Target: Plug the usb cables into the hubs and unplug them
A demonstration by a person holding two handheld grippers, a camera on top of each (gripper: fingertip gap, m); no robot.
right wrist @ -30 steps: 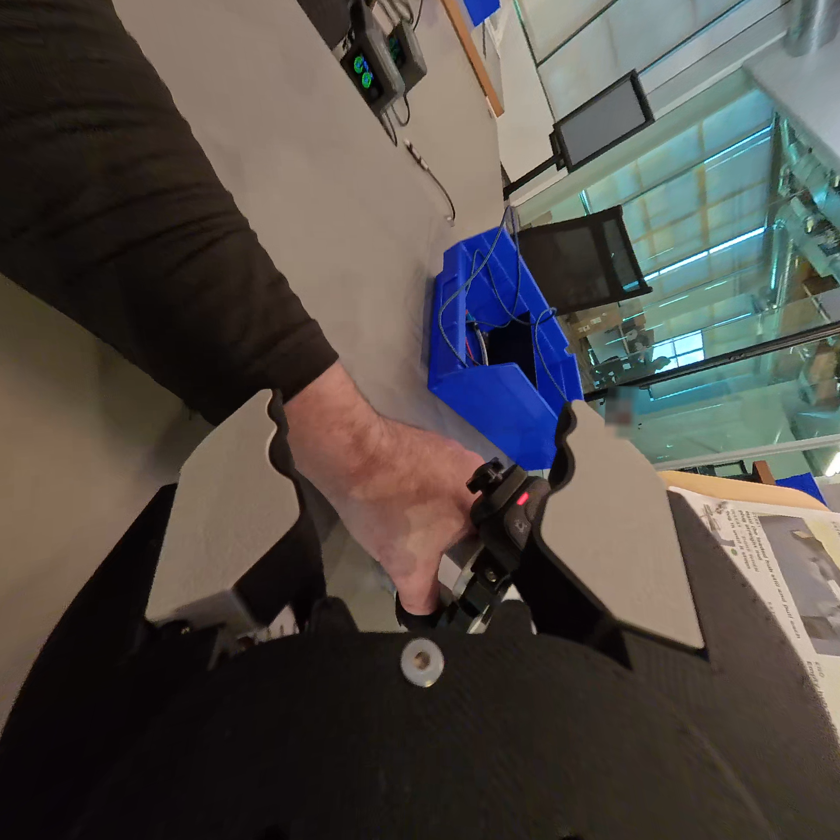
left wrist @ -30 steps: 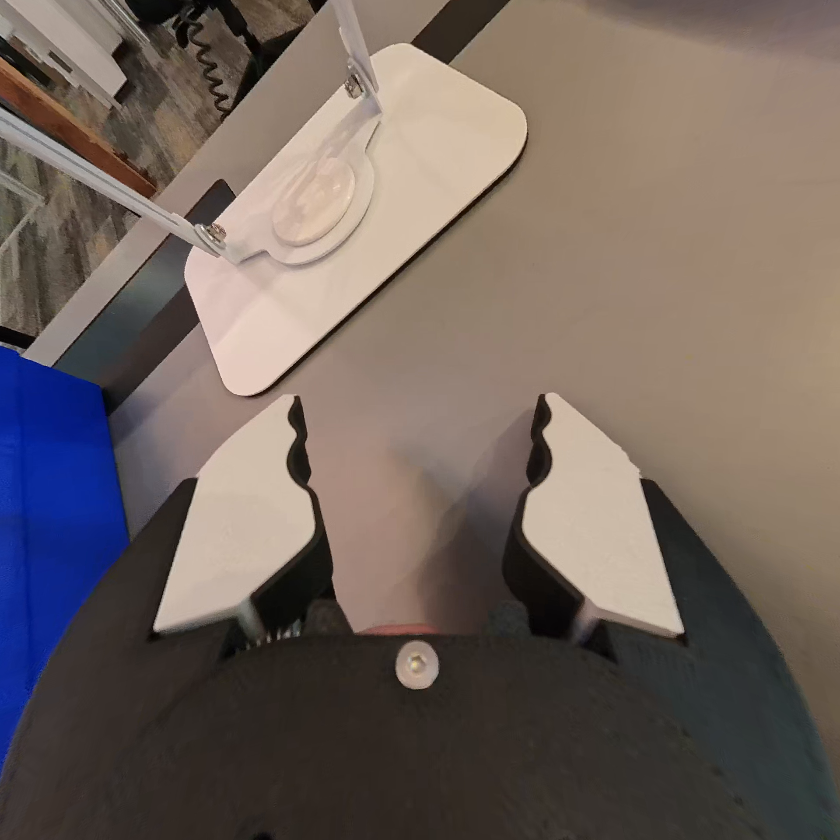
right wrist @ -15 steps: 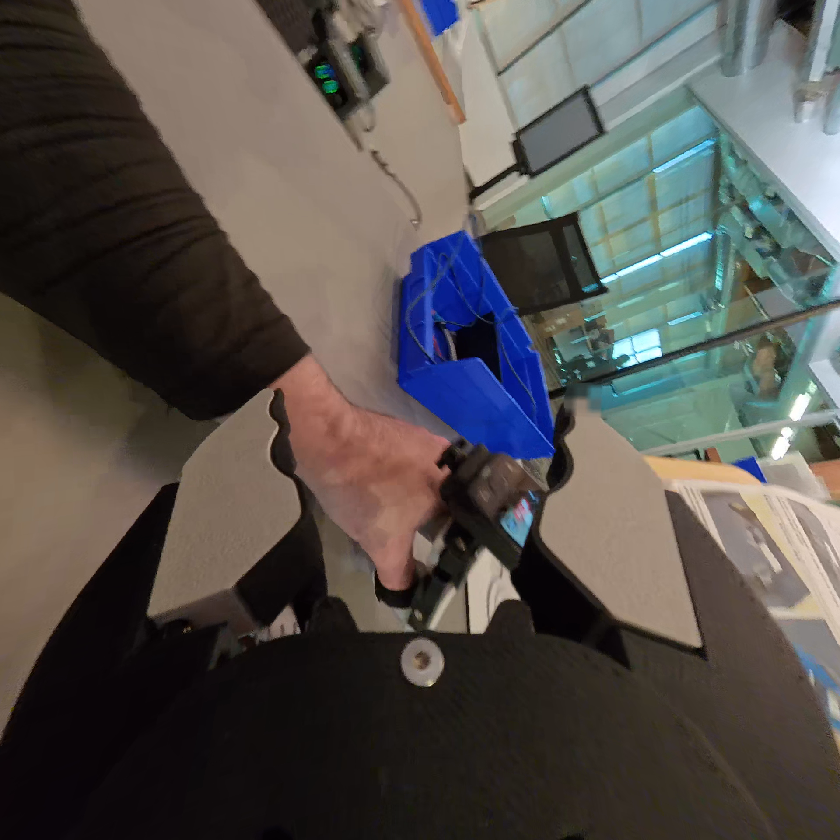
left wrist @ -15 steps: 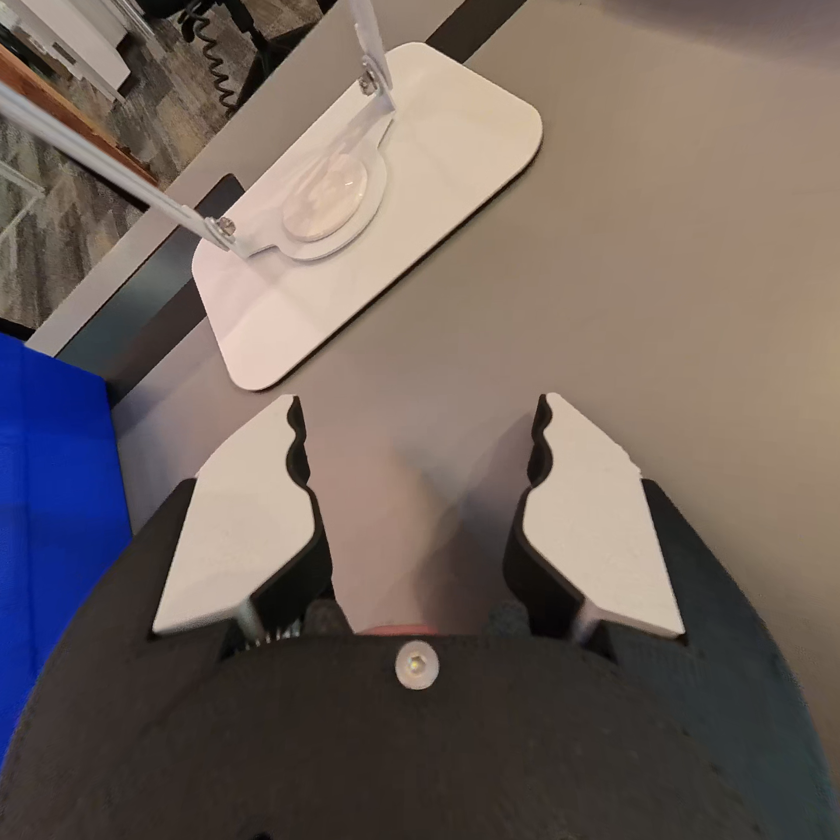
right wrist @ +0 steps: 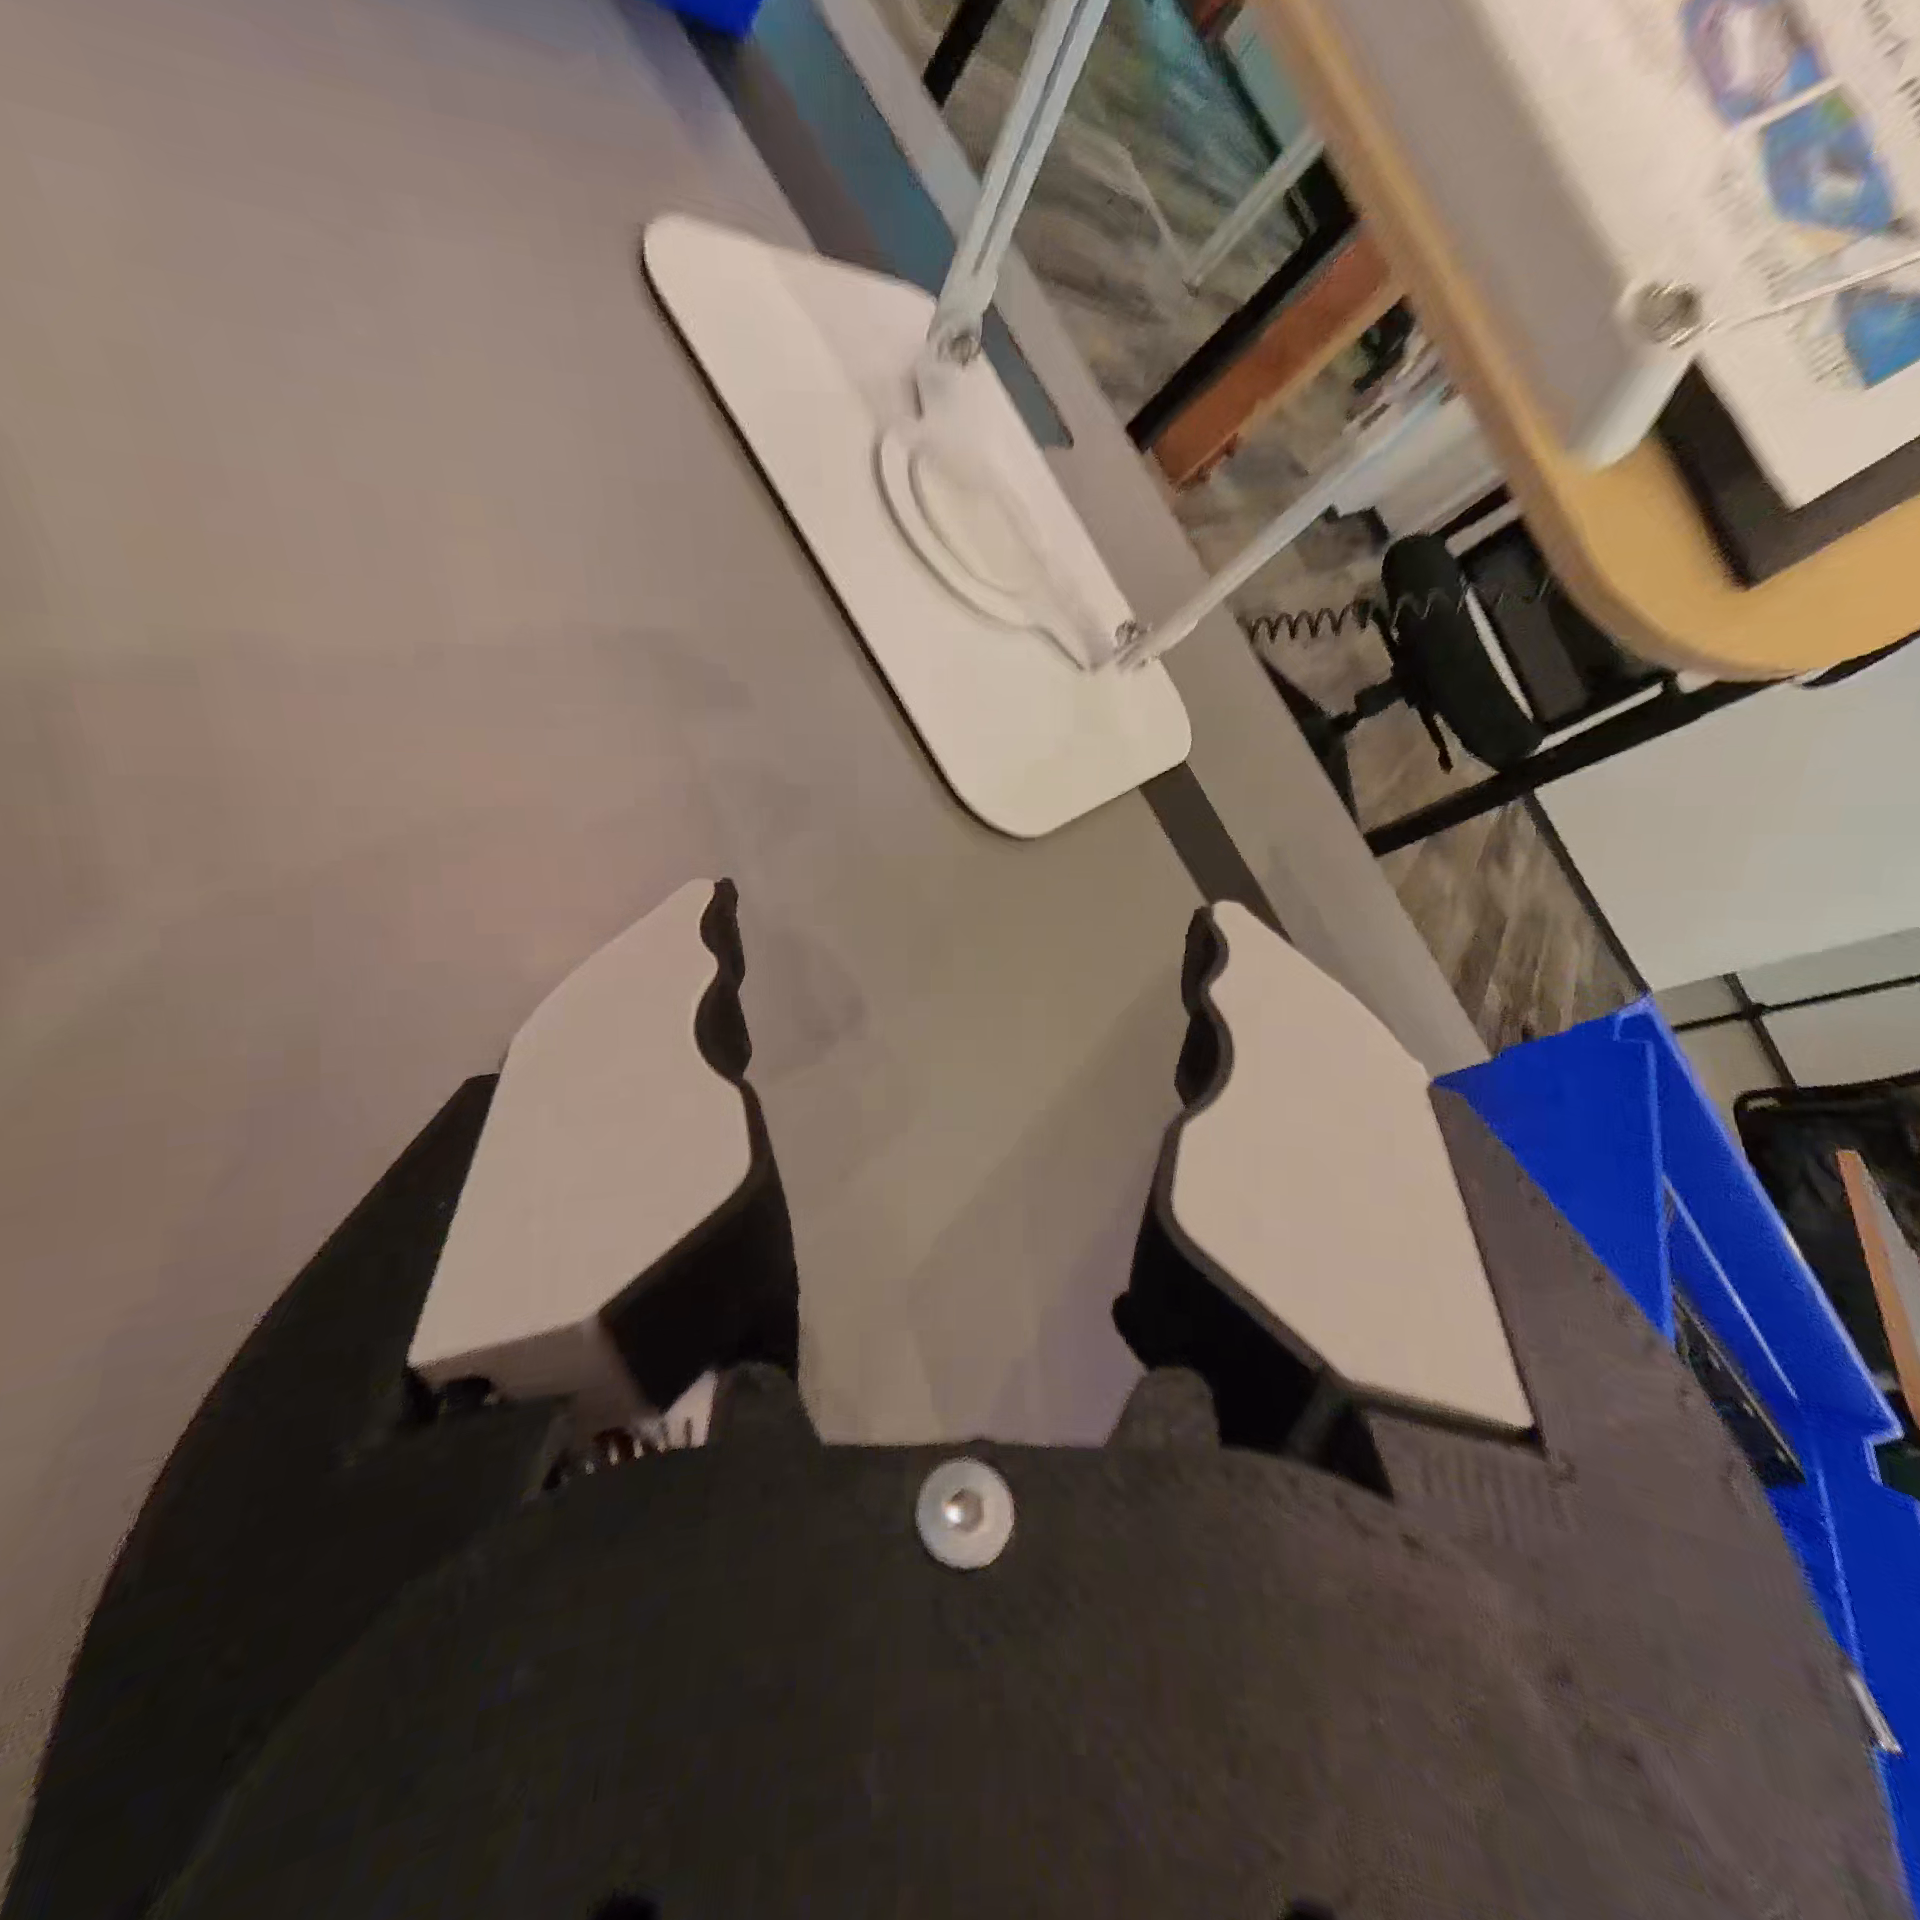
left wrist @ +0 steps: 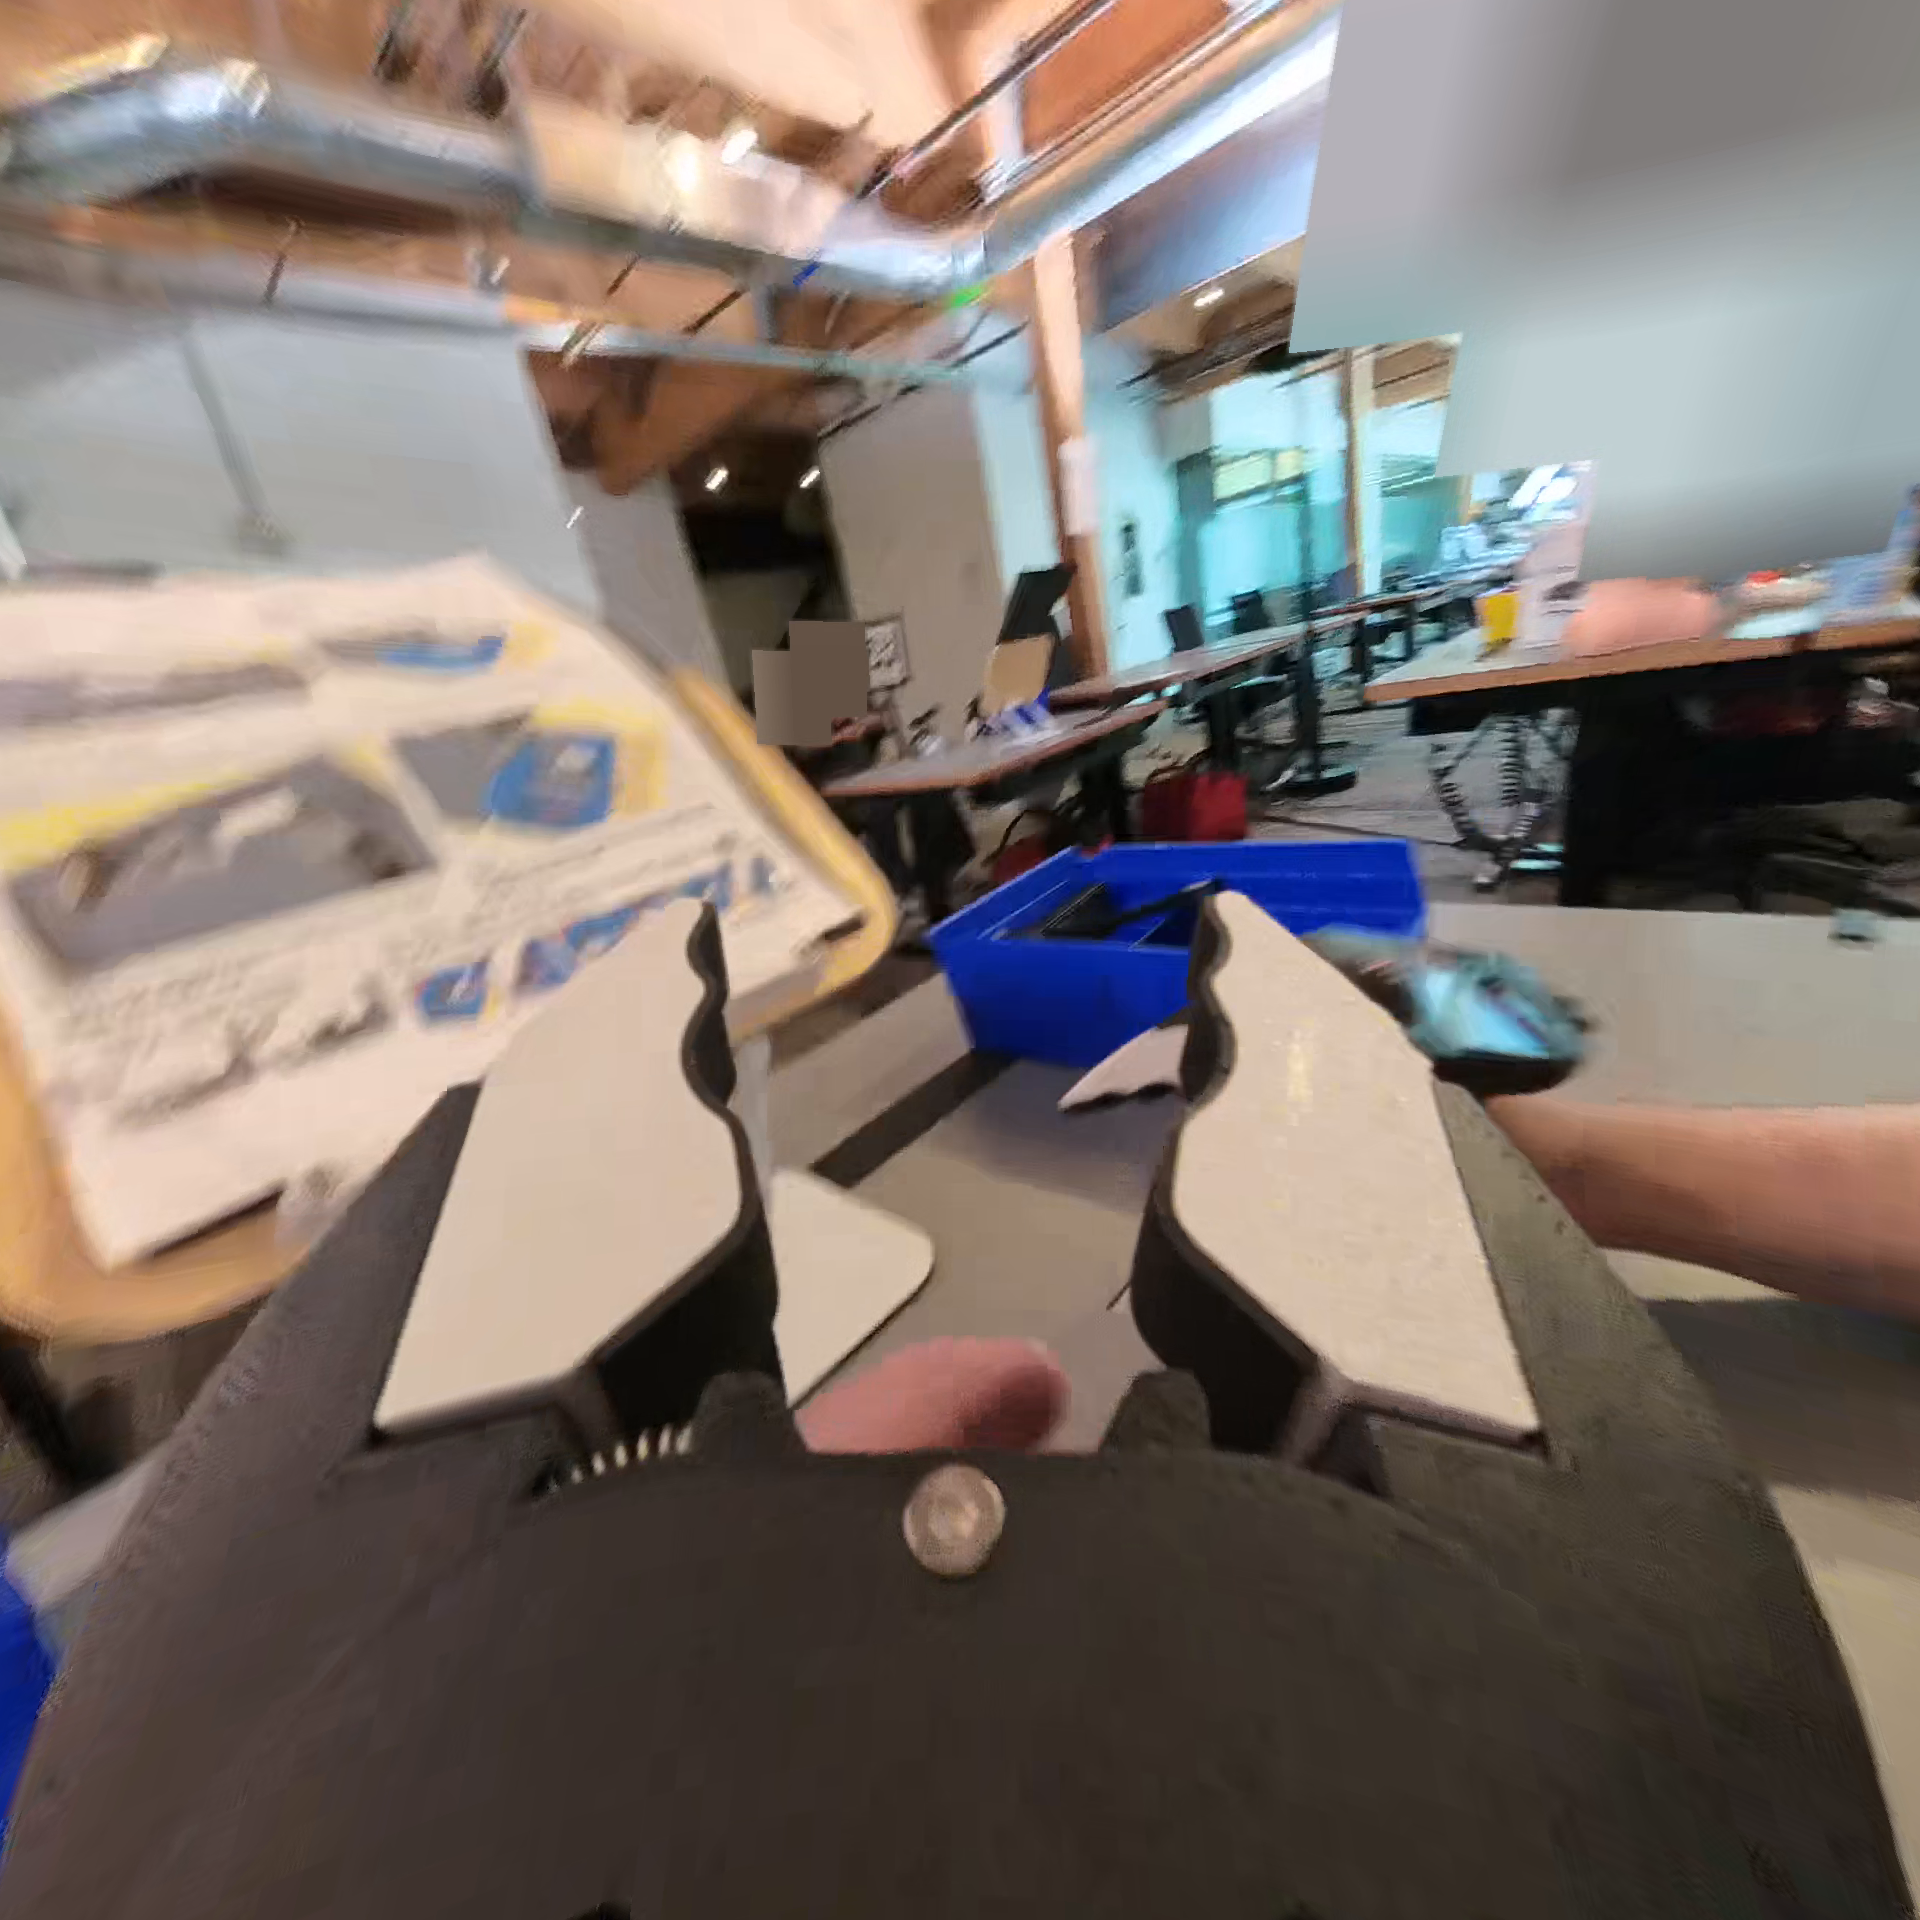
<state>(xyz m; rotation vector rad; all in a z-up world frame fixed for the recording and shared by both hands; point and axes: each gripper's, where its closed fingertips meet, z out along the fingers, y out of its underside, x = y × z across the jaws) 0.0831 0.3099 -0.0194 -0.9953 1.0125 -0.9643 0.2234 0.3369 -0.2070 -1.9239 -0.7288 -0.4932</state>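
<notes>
Blue is marking where the task's things are probably lying: a bin (left wrist: 1081,997) is sitting on the grey surface (left wrist: 997,1174) ahead of the left hand-held gripper (left wrist: 951,935) with dark items inside, though blur is hiding any cable or hub, so neither its long axis nor the nearer hand can be told. Both hand-held grippers are gaping wide and holding nothing. The right hand-held gripper (right wrist: 961,914) is pointing down at bare surface near a white stand base (right wrist: 831,436), with a bin wall (right wrist: 1558,1132) just to its right.
</notes>
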